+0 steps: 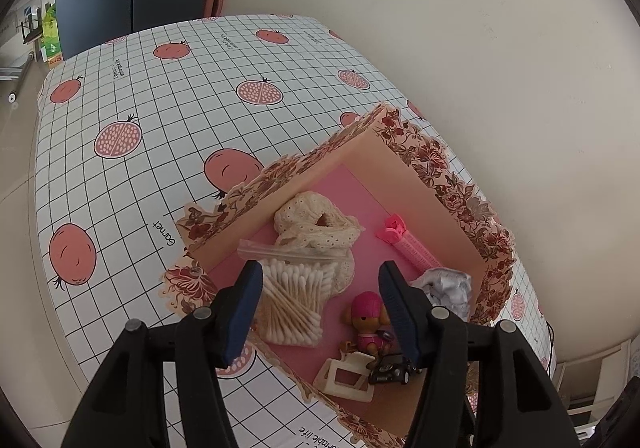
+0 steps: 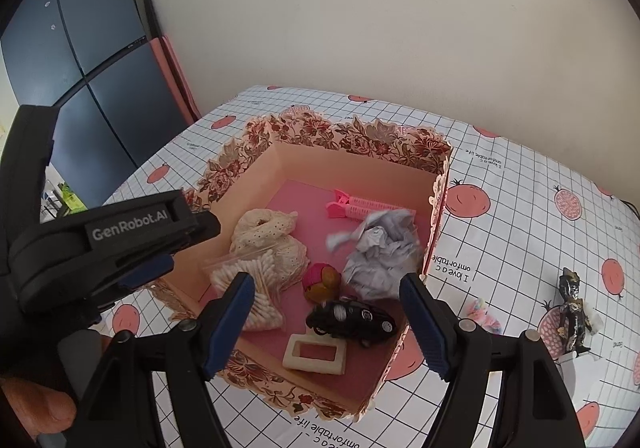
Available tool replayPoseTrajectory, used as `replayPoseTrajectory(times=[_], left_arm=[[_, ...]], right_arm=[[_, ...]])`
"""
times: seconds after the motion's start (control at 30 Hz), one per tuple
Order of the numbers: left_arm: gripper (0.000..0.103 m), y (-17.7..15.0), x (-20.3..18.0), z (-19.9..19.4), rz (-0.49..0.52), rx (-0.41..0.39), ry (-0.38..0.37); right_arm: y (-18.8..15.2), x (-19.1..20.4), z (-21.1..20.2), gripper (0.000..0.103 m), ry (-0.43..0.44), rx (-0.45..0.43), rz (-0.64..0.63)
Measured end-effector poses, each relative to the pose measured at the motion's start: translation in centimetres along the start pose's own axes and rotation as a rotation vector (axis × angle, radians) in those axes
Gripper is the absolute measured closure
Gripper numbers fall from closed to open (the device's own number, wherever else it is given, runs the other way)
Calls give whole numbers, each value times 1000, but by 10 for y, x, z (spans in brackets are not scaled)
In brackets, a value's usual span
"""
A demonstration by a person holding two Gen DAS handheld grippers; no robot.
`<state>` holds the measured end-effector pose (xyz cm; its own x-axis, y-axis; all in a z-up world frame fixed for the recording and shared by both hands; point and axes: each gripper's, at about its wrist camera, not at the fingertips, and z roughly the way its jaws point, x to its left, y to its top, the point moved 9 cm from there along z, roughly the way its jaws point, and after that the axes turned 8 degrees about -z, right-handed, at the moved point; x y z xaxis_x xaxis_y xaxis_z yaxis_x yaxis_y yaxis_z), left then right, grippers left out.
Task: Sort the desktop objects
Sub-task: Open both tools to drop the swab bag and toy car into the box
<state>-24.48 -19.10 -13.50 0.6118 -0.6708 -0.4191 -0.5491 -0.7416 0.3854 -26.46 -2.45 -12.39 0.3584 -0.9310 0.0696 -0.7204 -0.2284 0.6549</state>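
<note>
A floral-rimmed cardboard box (image 1: 436, 167) (image 2: 360, 135) with a pink floor holds a bag of cotton swabs (image 1: 292, 296) (image 2: 256, 288), cream lace fabric (image 1: 316, 224), a pink clip (image 1: 408, 244), crumpled grey-white paper (image 2: 380, 248), a pink toy pup (image 1: 368, 316), a black toy car (image 2: 352, 320) and a cream rectangular frame (image 2: 316, 356). My left gripper (image 1: 322, 308) hangs open over the swab bag and the pup, its pads clear of both. My right gripper (image 2: 326, 324) stands open above the car, holding nothing.
On the pomegranate-print tablecloth (image 1: 160, 119), right of the box, stand a black and gold figurine (image 2: 572, 312) and a small pastel item (image 2: 484, 314). The left gripper's body (image 2: 120, 236) sits at the box's left side. A wall runs behind; a dark cabinet (image 2: 80, 47) stands far left.
</note>
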Motion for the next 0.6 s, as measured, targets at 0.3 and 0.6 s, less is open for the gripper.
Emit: replayPoseTrajectory(times=[0.3, 0.6], left_arm=[[42, 2, 1, -1, 2, -2, 0], [41, 4, 0, -8, 4, -21, -3]], right_arm=[[0, -1, -2, 25, 11, 2, 5], [3, -8, -12, 25, 16, -12, 14]])
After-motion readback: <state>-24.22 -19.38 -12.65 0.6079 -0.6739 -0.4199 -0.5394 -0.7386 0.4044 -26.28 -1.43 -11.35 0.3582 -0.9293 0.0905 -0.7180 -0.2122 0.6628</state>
